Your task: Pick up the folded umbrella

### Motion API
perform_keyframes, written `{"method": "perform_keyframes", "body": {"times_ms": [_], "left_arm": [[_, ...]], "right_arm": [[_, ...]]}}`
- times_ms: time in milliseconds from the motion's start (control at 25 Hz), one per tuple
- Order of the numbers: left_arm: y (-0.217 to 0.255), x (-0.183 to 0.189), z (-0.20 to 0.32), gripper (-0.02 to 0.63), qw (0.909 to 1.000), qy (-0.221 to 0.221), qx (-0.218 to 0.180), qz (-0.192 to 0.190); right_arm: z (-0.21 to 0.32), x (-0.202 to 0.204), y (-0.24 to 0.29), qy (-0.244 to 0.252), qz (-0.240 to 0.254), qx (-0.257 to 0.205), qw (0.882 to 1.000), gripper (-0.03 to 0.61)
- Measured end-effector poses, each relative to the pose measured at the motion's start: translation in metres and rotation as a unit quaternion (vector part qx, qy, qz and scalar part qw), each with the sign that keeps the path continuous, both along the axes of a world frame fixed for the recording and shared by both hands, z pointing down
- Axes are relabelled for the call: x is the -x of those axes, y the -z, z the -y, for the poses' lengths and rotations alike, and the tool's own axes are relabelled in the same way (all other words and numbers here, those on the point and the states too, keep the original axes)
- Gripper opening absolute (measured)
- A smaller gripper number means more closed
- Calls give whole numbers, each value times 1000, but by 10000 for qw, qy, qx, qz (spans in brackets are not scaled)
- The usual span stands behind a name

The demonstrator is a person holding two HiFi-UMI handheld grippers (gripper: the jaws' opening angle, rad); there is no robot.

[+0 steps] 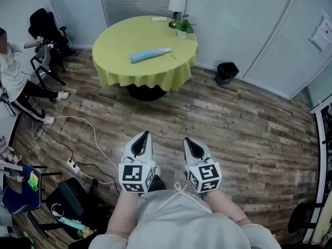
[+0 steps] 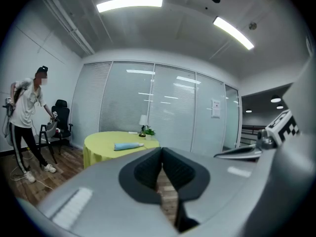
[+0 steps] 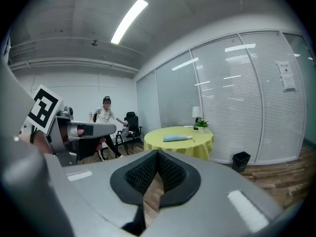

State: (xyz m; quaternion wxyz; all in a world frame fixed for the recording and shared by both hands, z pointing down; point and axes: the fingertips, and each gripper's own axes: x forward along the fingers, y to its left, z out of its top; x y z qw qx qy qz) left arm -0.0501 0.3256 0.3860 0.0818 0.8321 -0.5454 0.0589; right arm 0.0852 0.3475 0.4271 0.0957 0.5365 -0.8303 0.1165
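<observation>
Head view: folded umbrella (image 1: 150, 54) flat on yellow table (image 1: 118, 72) at 12 o'clock, well apart from left gripper (image 1: 142, 138) and right gripper (image 1: 190, 143) at 6.
Left gripper view: jaws together, empty; umbrella at 9 o'clock of the tips.
Right gripper view: jaws closed, empty; umbrella at 2 o'clock.

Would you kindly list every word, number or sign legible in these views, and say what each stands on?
No text here can be read.
Notice on the glass wall: print too small to read.
White tag on the black chair: too blurred to read.
Marker cubes: square patterns only, no words.
</observation>
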Motion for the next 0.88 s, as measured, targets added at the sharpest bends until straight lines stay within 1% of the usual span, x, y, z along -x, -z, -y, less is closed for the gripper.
{"method": "perform_keyframes", "body": {"times_ms": [120,240,320,440,640,880], "left_arm": [[5,29,57,6,10000,17,-12,-4],[10,63,106,6,9998,153,-100,-50],[10,82,133,6,9995,255,-146,-89],[2,101,162,6,9993,356,-74,-113],[-13,112,204,6,9988,480,99,-52],[-27,106,265,6,9978,645,148,37]], "right_arm": [[55,21,2,-142,-17,57,9999,0],[104,46,2,-165,-14,78,9998,0],[130,60,0,-137,-20,92,9999,0],[161,73,-8,-134,6,173,9998,0],[212,80,-18,-95,69,307,9995,0],[286,73,-36,79,114,371,9992,0]]}}
